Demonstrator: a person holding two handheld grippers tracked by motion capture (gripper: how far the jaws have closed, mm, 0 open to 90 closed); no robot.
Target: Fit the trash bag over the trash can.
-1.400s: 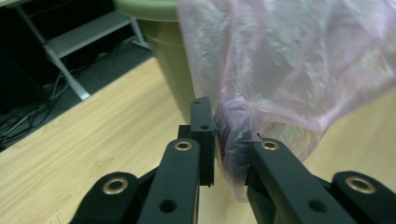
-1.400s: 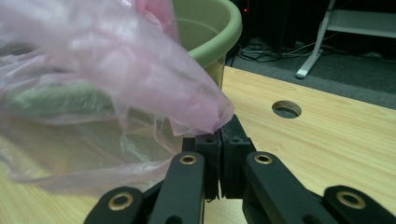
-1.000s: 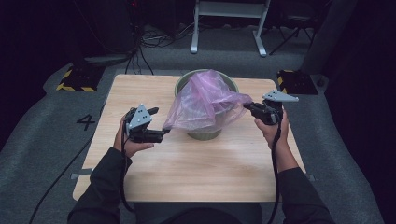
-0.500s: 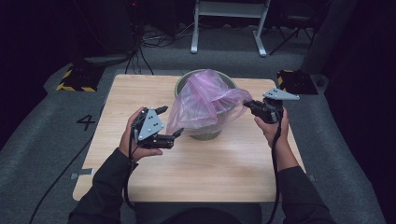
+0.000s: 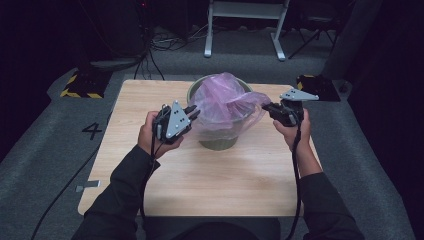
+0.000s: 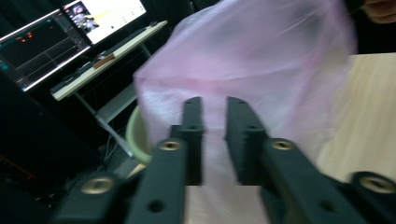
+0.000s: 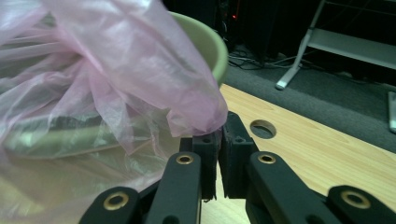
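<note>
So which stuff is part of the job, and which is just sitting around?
In the job:
pink bag
green bin
left gripper, jaws just closing by the bag
right gripper, shut on the bag

Just lying about:
monitors
metal stand

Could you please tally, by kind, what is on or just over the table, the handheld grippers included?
Pink plastic bag: 1
Green bucket: 1
Handheld grippers: 2, the left gripper and the right gripper
Total: 4

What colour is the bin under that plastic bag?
Pale green bin, clearest in the right gripper view.
</note>
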